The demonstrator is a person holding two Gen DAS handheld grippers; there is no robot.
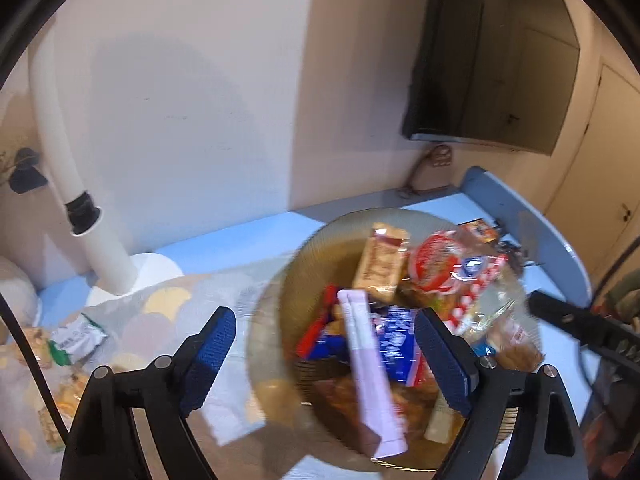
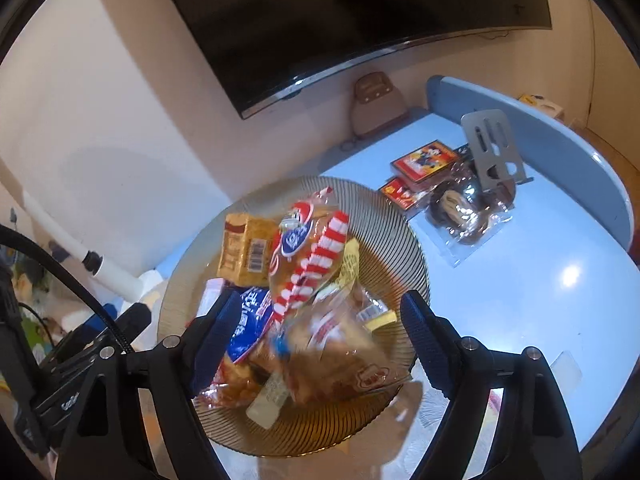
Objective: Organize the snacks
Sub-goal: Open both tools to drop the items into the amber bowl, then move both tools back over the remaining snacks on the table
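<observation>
Both grippers hover over a ribbed amber glass plate heaped with snacks on a pale blue surface. The left gripper stands wide and empty above a pink stick pack lying between its fingers. The right gripper is equally wide, with a red-and-white striped bread bag just ahead of it. Beside the left gripper, a green-and-white packet waits on a patterned cloth, apparently yet to be gathered onto the plate.

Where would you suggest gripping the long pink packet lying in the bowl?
Grip the pink packet across its narrow width near mid-length, coming from above. It lies on top of the other snacks in the amber bowl, so its long edges look exposed.
</observation>
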